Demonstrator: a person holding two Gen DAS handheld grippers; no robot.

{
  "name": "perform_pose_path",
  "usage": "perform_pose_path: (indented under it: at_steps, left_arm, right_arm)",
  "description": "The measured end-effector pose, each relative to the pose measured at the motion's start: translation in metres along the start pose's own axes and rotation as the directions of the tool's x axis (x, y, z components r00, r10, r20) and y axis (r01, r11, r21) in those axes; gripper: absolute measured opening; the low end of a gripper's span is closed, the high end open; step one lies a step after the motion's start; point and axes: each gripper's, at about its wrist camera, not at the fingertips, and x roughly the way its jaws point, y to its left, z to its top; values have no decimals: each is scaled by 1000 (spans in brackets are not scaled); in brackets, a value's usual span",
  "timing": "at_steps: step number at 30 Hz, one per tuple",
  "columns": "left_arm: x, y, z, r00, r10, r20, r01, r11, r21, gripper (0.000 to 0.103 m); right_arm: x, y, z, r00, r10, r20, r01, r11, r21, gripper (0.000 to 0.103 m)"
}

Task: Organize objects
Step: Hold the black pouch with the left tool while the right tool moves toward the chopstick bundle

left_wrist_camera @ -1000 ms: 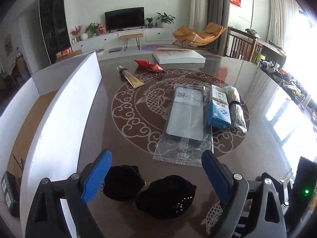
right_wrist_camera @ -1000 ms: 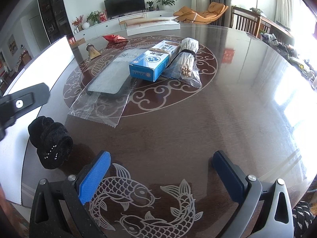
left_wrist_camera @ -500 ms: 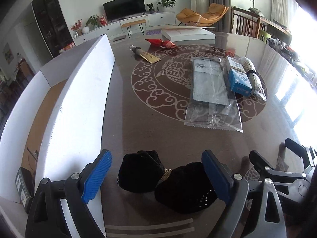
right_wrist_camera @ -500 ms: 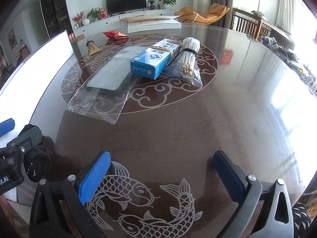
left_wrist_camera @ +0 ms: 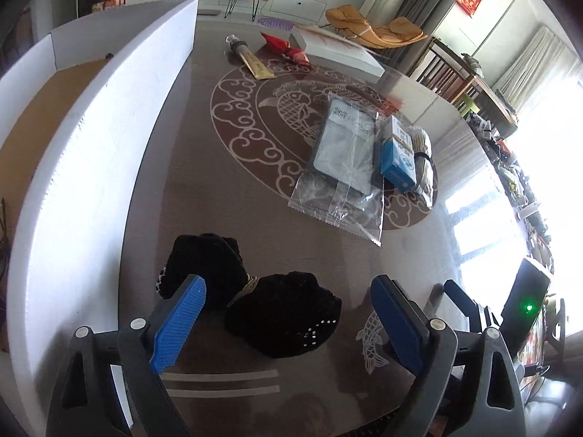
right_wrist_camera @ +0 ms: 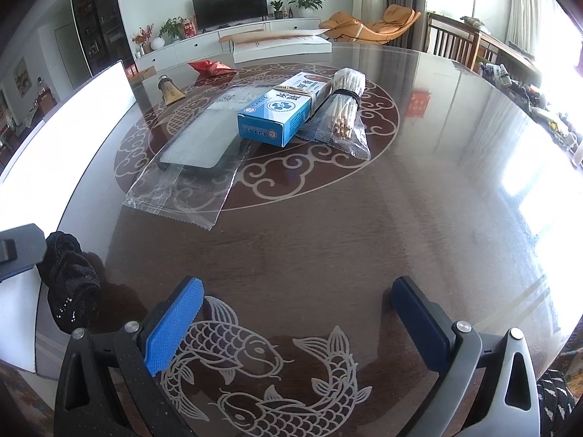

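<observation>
The left gripper [left_wrist_camera: 288,313] has its blue jaws spread wide apart, angled down over the near edge of the desk [left_wrist_camera: 255,218]. Between them, low on the dark wood, lies a black velvet hair bow [left_wrist_camera: 251,298] with small sparkly studs on its nearer lobe and a pale knot at its middle. The jaws straddle it but I cannot tell whether either pad touches the fabric; nothing is clamped.

The right gripper [right_wrist_camera: 297,322] is also wide apart and empty, poised above a pair of pale fish inlaid in the desk. From its camera the bow shows at the far left edge, beside the grey body of the other tool.

Just left of the bow stands a long white box [left_wrist_camera: 94,153] with a brown cardboard floor, its wall running along the desk's edge.

Further out, on the round cloud-pattern inlay, a clear plastic bag [left_wrist_camera: 342,167] holds a flat dark phone-shaped item with a grey face. Touching its right side lies a blue and white carton [right_wrist_camera: 288,113], and leaning against the carton is a bundle of thin pale sticks [right_wrist_camera: 344,105] wrapped in plastic and bound with a dark band.

Well beyond these, near the far rim, are a gold tube [left_wrist_camera: 251,60], a crumpled red packet [left_wrist_camera: 288,49] and a flat white box [left_wrist_camera: 335,52].
</observation>
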Motion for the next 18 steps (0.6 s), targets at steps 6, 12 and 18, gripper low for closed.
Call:
perform_pose_path:
  at_steps: [6, 12, 18]
  left_arm:
    - [17, 7, -4, 996, 82, -22, -82, 996, -24, 93]
    - [44, -2, 5, 984, 176, 25, -178, 981, 73, 95]
    - [53, -10, 14, 969, 225, 96, -239, 957, 164, 83]
  right_arm:
    - [0, -1, 0, 1000, 5, 1, -5, 1000, 6, 103]
    - [0, 0, 0, 1000, 0, -1, 0, 1000, 1, 103]
    - [-2, -2, -1, 1000, 12, 2, -12, 1000, 11, 103]
